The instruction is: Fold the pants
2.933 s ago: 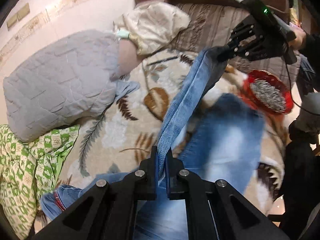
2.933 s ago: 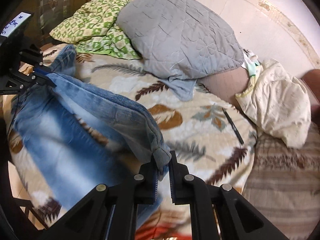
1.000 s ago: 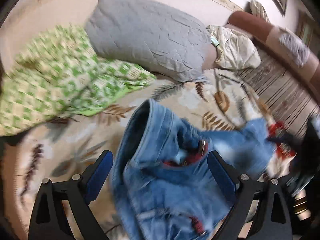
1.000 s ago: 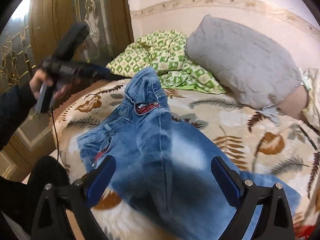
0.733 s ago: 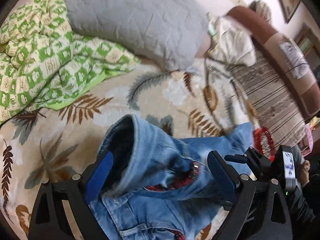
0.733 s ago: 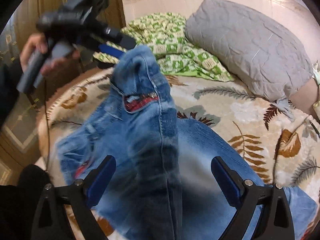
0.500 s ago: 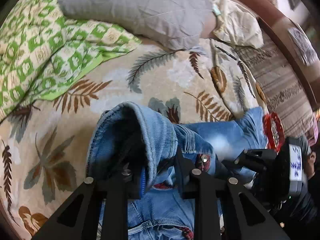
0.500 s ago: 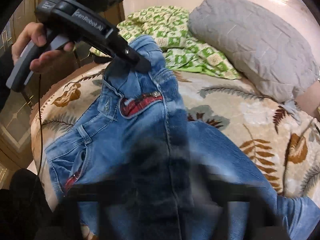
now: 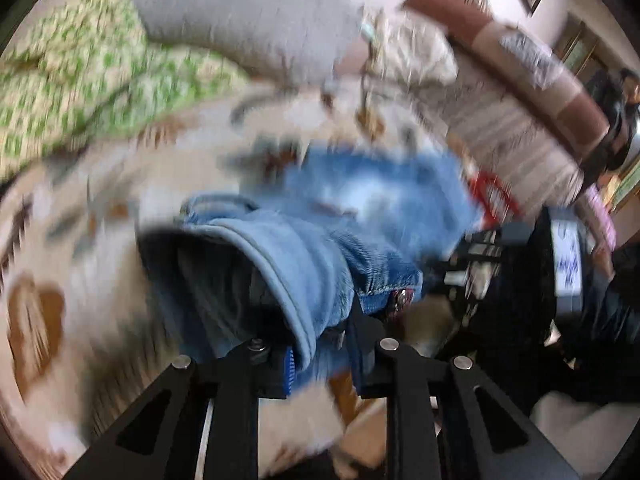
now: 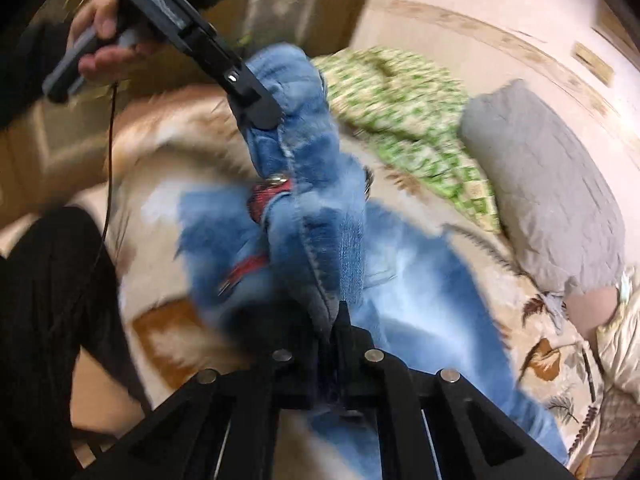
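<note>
Denim pants (image 9: 304, 264) lifted off the bed (image 9: 100, 264).
Left tongs (image 9: 322, 354) and right tongs (image 10: 334, 332) each pinch the waistband, jaws clamped tight on cloth.

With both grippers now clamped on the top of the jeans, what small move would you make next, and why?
Probably lift both hands and carry the waistband toward the leg ends. The left gripper and right gripper each pinch the jeans, whose legs lie flat on the bedspread.

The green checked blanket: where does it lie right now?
In the right wrist view, the green checked blanket lies on the bed beyond the jeans, left of the grey pillow.
</note>
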Motion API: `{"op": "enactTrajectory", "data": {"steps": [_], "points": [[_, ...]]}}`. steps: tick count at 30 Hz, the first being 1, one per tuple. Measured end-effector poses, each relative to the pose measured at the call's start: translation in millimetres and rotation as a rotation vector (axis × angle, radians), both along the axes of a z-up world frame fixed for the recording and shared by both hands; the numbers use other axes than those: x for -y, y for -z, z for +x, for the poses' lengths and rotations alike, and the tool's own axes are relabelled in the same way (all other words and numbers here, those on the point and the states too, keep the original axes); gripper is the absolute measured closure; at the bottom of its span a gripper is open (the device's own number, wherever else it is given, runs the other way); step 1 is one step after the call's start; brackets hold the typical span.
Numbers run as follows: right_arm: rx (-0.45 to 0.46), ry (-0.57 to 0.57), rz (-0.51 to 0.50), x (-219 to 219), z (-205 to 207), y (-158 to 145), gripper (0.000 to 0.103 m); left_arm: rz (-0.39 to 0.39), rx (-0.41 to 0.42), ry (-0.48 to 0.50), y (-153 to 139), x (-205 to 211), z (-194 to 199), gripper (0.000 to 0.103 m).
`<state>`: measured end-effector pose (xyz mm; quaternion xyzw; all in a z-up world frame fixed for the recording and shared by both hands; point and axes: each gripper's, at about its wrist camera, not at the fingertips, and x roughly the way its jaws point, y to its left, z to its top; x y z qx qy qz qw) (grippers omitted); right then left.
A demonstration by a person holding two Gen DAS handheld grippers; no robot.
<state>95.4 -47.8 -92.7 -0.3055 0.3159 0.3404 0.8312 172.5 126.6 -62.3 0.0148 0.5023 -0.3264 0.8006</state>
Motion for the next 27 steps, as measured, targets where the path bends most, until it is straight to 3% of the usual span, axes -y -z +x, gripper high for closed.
{"op": "enactTrajectory", "data": {"steps": [4,7,8,9,10,11,12,13,18,20,24,27], "points": [[0.003,0.025,-0.043,-12,-7,39,0.095,0.026,-0.081,-0.064,62,-7,-7,0.081],[0.006,0.057,-0.031,-9,-10,38,0.086,-0.017,-0.041,-0.103,75,-14,-11,0.076],[0.005,0.065,-0.031,-7,-11,36,0.078,-0.033,-0.022,-0.113,71,-17,-15,0.069],[0.002,0.074,-0.023,-3,-13,30,0.070,-0.029,-0.007,-0.125,65,-20,-19,0.049],[0.012,0.087,-0.006,2,-16,24,0.034,-0.027,0.007,-0.133,58,-23,-24,0.024],[0.039,0.101,0.025,7,-22,16,0.006,-0.015,0.048,-0.157,46,-30,-30,0.013],[0.086,0.117,0.081,17,-29,6,0.003,-0.002,0.091,-0.183,37,-34,-36,0.006],[0.095,0.132,0.127,27,-32,-3,0.003,0.001,0.141,-0.210,24,-40,-41,0.006],[0.038,0.351,0.333,85,-33,-26,0.003,-0.015,0.290,-0.310,-24,-46,-46,0.006],[-0.016,0.458,0.430,109,-33,-26,0.003,-0.040,0.349,-0.310,-36,-31,-49,0.006],[-0.198,0.721,0.719,175,-30,-11,0.003,-0.047,0.444,-0.266,-46,26,-47,0.006],[-0.212,0.932,0.914,224,-42,1,0.003,0.007,0.486,-0.209,-43,72,-44,0.006]]}}
